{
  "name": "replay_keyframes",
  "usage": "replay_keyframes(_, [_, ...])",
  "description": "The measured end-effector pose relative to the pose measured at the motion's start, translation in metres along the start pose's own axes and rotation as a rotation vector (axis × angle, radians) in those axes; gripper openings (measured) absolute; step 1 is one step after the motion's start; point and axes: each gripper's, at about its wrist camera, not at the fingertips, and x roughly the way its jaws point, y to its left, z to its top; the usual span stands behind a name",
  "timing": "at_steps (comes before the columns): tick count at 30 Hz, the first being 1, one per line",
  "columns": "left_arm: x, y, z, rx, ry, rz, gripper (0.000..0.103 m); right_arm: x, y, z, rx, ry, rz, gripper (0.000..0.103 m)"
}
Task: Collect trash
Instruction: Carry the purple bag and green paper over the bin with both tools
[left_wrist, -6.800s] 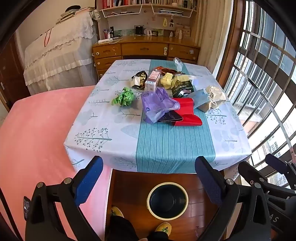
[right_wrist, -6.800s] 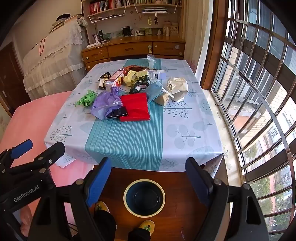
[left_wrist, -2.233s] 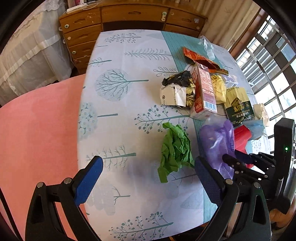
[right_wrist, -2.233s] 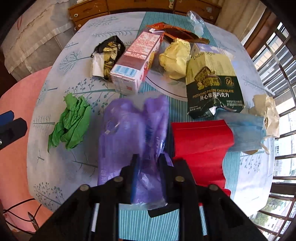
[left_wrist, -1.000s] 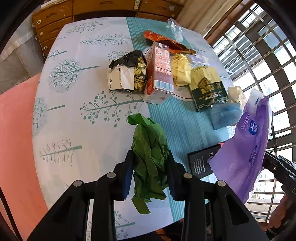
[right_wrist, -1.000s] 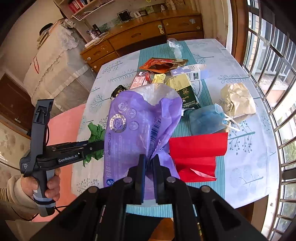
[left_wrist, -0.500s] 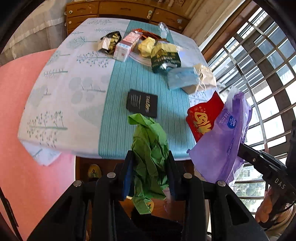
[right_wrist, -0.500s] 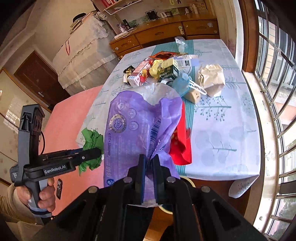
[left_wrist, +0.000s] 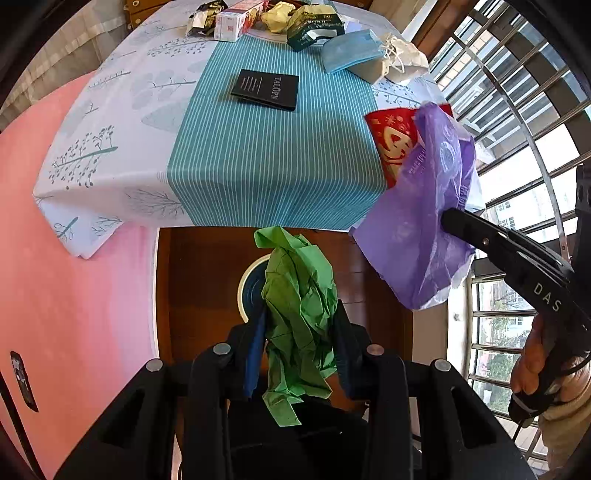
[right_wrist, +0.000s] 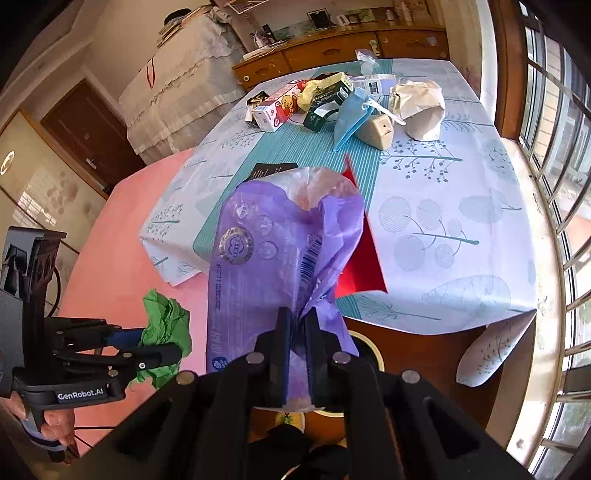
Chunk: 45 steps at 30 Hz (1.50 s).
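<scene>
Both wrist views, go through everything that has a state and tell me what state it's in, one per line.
left gripper: shut on the green paper.
green paper: crumpled, held above the bin.
right gripper: shut on the purple bag.
purple bag: empty-looking, hanging off the table.
bin: open, on the floor.
red packet: overhanging the table edge.
black booklet: closed, flat.
face mask: folded, lying on the table.

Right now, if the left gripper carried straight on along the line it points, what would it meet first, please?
Probably the round bin on the floor: the left gripper, shut on the green crumpled paper, aims down at it, though depth is unclear.
</scene>
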Motion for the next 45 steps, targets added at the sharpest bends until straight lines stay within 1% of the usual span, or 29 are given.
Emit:
replay_keyframes(2, [0.007,0.000,-0.002,-0.004,0.009,-0.005,0.031,0.004,0.000,0.003,-0.020,-0.003,-0.023,0.007])
replay_keyframes(5, [0.013,-0.001,-0.004,-0.005,0.013,-0.021,0.031,0.005,0.001,0.008,-0.032,-0.007,-0.021,0.007])
replay_keyframes(7, [0.019,-0.001,-0.004,0.001,0.014,-0.024,0.031,0.004,0.007,0.005,-0.064,-0.008,-0.025,0.007])
replay_keyframes(10, [0.028,0.003,-0.004,-0.005,0.024,-0.029,0.031,0.001,0.016,-0.005,-0.095,0.010,-0.016,0.007])
replay_keyframes(14, [0.037,0.016,-0.002,-0.045,0.033,-0.038,0.031,0.000,0.023,-0.025,-0.112,0.056,-0.004,0.007])
replay_keyframes(18, [0.047,0.027,-0.004,-0.072,0.048,-0.039,0.032,0.009,0.024,-0.039,-0.125,0.099,-0.011,0.007])
replay_keyframes(21, [0.065,0.029,-0.004,-0.074,0.070,-0.039,0.032,0.026,0.019,-0.041,-0.094,0.135,-0.019,0.007])
replay_keyframes(25, [0.083,0.021,-0.001,-0.060,0.085,-0.038,0.032,0.045,0.011,-0.024,-0.057,0.114,-0.004,0.007])
replay_keyframes(27, [0.090,0.016,0.002,-0.047,0.072,-0.045,0.032,0.054,0.011,-0.020,-0.069,0.115,0.005,0.007])
replay_keyframes(29, [0.098,0.013,0.002,-0.034,0.059,-0.044,0.032,0.064,0.014,-0.024,-0.113,0.125,0.003,0.007])
replay_keyframes(31, [0.110,0.013,0.001,-0.027,0.059,-0.039,0.032,0.075,0.017,-0.033,-0.158,0.144,-0.006,0.006])
replay_keyframes(34, [0.132,0.016,-0.001,-0.038,0.073,-0.036,0.032,0.097,0.013,-0.049,-0.168,0.179,-0.014,0.006])
replay_keyframes(40, [0.183,0.021,-0.010,-0.071,0.110,-0.033,0.032,0.143,-0.008,-0.083,-0.083,0.230,-0.026,0.006])
replay_keyframes(45, [0.224,0.017,-0.019,-0.070,0.133,-0.023,0.033,0.186,-0.026,-0.112,-0.029,0.270,-0.046,0.006])
